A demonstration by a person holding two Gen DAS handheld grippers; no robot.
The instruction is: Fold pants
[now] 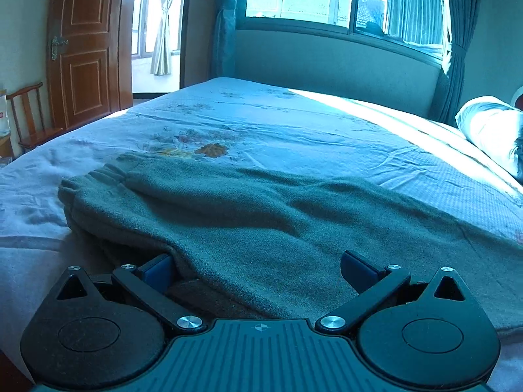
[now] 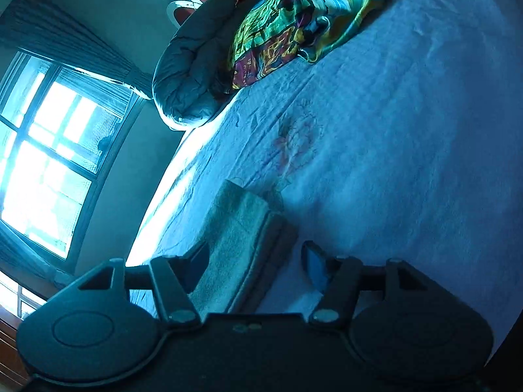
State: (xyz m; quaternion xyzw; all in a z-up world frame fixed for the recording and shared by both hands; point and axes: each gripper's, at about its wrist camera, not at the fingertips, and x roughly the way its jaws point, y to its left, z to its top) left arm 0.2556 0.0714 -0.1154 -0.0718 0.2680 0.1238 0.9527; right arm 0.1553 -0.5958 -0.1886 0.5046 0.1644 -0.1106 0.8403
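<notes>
Grey-green fleece pants [image 1: 248,215] lie across the near side of a pale blue floral bedsheet [image 1: 294,130], elastic waistband at the left. The left gripper [image 1: 258,269] is spread wide, its left finger tucked under the near edge of the fabric. The right gripper [image 2: 258,261] is wide open around a hem. No writing is legible.

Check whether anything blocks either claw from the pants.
Nothing visible does. The left claw is open around the pants edge on the bed sheet; the right claw is open astride the pant cuff.
</notes>
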